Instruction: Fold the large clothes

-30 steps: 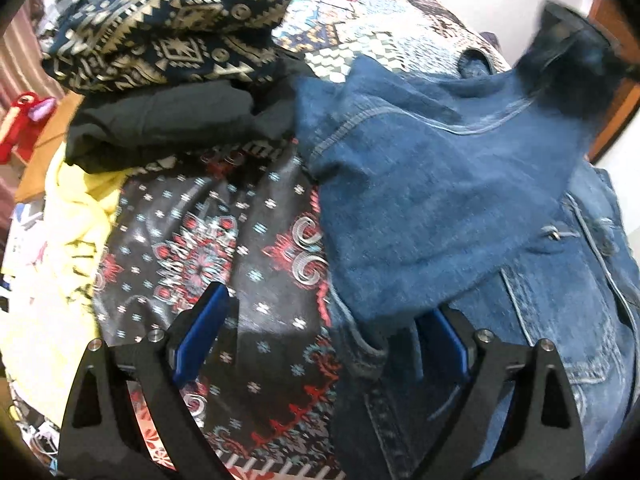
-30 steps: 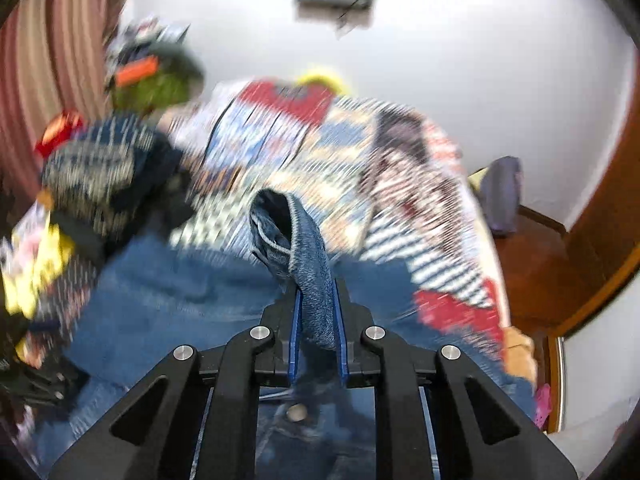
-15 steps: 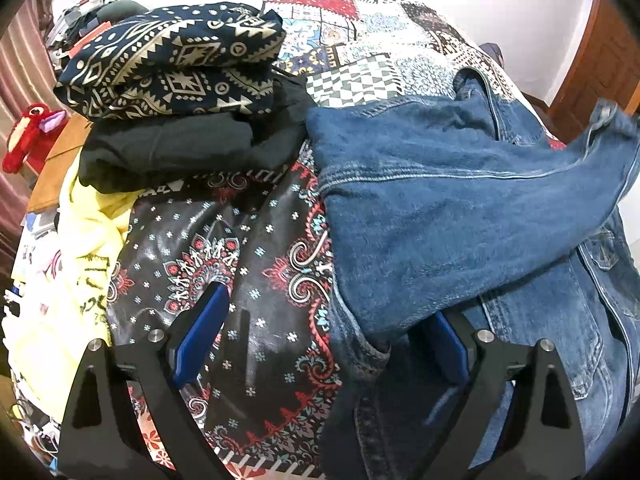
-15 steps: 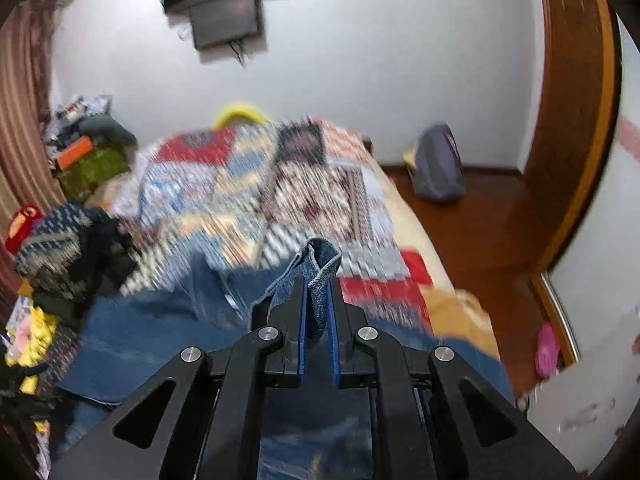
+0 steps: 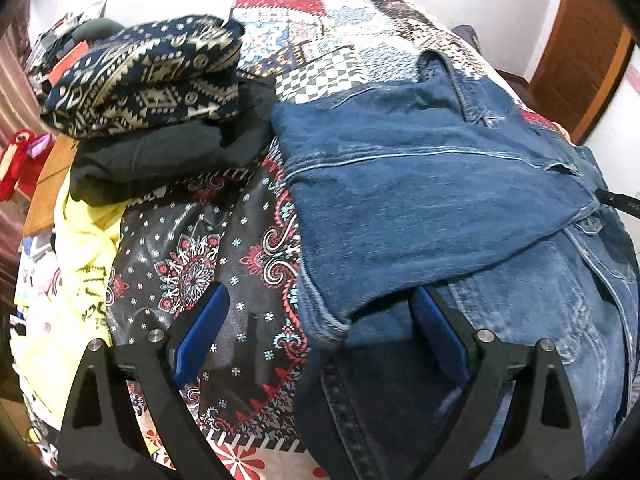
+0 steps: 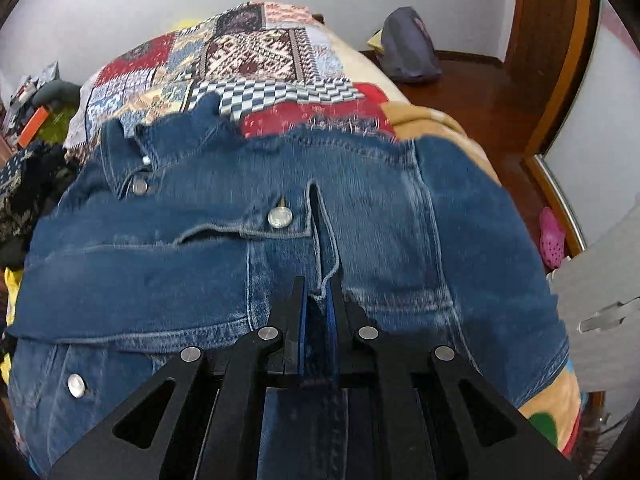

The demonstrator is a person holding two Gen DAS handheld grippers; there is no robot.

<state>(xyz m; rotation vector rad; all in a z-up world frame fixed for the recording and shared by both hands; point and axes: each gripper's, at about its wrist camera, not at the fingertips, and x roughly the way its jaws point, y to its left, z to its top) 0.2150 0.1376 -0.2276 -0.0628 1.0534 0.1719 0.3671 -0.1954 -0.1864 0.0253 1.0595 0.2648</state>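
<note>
While no writing reads clearly, the left gripper (image 5: 316,332) stands wide apart at lower centre, beside the denim jacket (image 5: 432,200) spread right. Only the right view shows the right gripper (image 6: 318,300) clamped on its fold.

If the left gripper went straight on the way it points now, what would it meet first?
Probably the denim jacket's folded edge, or the patterned cloth beside it; both lie between the open gripper's fingers, and depth is unclear.
</note>
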